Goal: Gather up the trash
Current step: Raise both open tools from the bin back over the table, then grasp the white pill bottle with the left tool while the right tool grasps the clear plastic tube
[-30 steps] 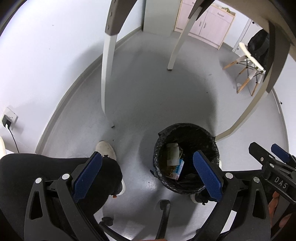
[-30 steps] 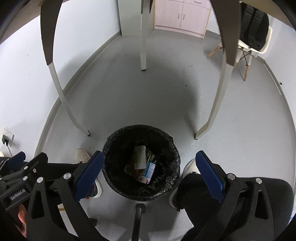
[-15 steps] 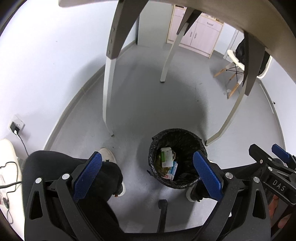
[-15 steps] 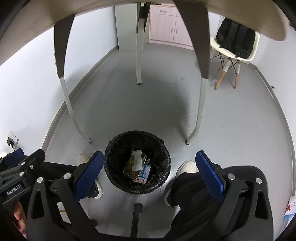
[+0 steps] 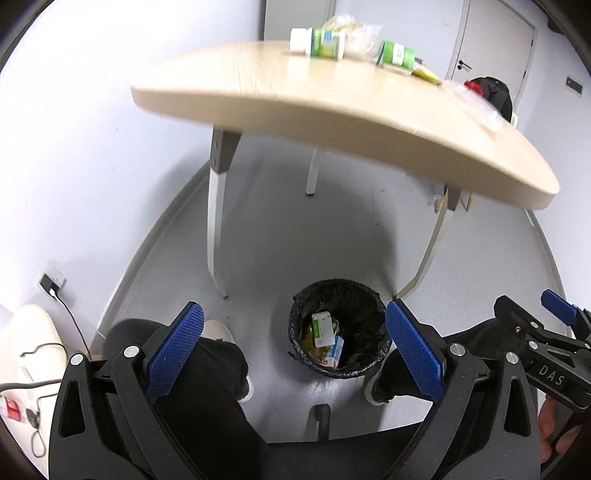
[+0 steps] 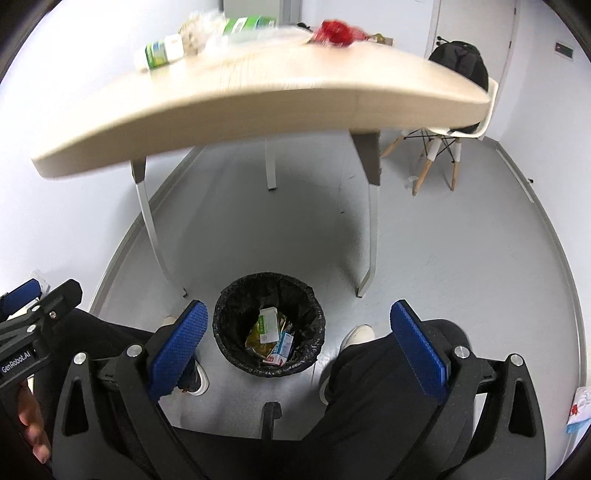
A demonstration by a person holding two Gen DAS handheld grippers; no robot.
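Overhead, table: the pale wooden table (image 5: 332, 107) spans both views, its rounded near edge blurred; its legs come down on the floor on either side of the bin and beyond it.
Floor: grey floor (image 6: 443, 258) lies bare under the table and out to the right, bounded by a skirting along the white wall on the left.
Person: seated, dark trouser legs (image 6: 399, 354) on either side of the bin, one white shoe (image 6: 358, 334) just right of it in the right wrist view.
Bin: the black-lined trash bin (image 5: 336, 326) stands on the floor between the feet, under the table's near edge, open at the top; cartons and wrappers lie inside it.
Left gripper: left gripper (image 5: 291, 350) is spread wide with nothing between its blue pads (image 5: 175, 349), held above the lap.
Right gripper: right gripper (image 6: 297, 349) is likewise wide apart and empty, the bin showing between its fingers.
Trash on table: a white-capped green bottle (image 5: 317, 40), a green can (image 5: 397, 53), a crinkled clear bag (image 5: 356, 35) and a red wrapper (image 6: 338, 33) lie along the far side of the tabletop, well apart from both grippers.
Hard to read: the items on the table are motion-blurred, so labels and exact contacts cannot be told.
Cut off: a chair (image 6: 443, 144) with a dark backpack sits partly behind the table's right end.
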